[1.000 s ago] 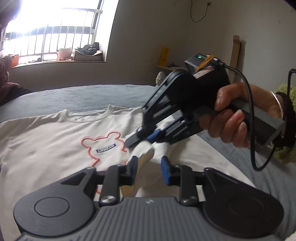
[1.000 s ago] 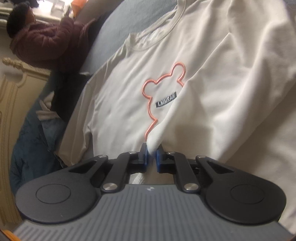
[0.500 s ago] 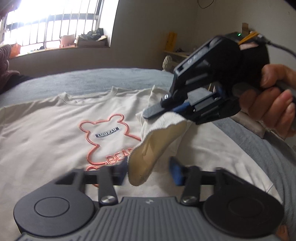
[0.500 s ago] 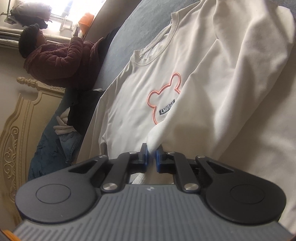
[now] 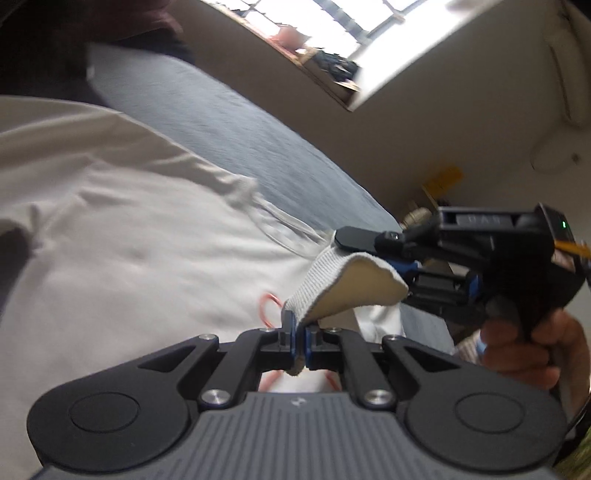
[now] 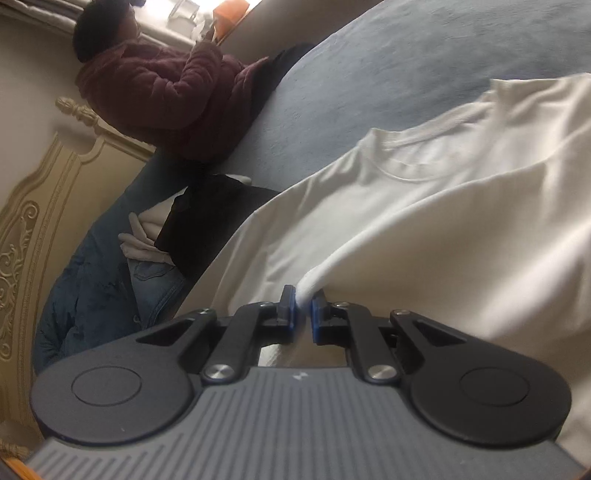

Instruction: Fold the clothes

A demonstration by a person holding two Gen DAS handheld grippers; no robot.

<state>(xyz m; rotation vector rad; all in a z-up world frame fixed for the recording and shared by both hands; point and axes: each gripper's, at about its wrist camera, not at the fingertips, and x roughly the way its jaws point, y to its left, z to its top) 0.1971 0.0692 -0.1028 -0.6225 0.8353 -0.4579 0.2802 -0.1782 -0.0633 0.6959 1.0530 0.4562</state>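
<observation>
A cream sweatshirt (image 5: pixel 122 229) lies spread over a grey-blue bed cover (image 5: pixel 229 125), its ribbed neckline (image 6: pixel 417 166) toward the far side of the bed and a bit of an orange printed outline (image 5: pixel 266 308) showing on its front. The left gripper (image 5: pixel 300 341) is clenched on the ribbed cuff (image 5: pixel 332 280) of one sleeve, which is lifted off the shirt; the right gripper (image 5: pixel 406 275), held in a hand (image 5: pixel 524 350) at the right of the left wrist view, grips the same cuff from the other end, and its own camera shows white fabric pinched between its closed blue pads (image 6: pixel 291 314). Beyond the bed a beige wall (image 5: pixel 424 122) rises to a bright window (image 5: pixel 332 22) whose sill (image 5: pixel 317 70) carries small objects, too blurred to name. In the right wrist view a person in a maroon jacket (image 6: pixel 166 92) sits at the bed's edge beside a carved cream headboard (image 6: pixel 33 229), and denim (image 6: pixel 107 284), a dark garment (image 6: pixel 210 225) and a pale cloth (image 6: pixel 144 240) lie heaped near the shirt
</observation>
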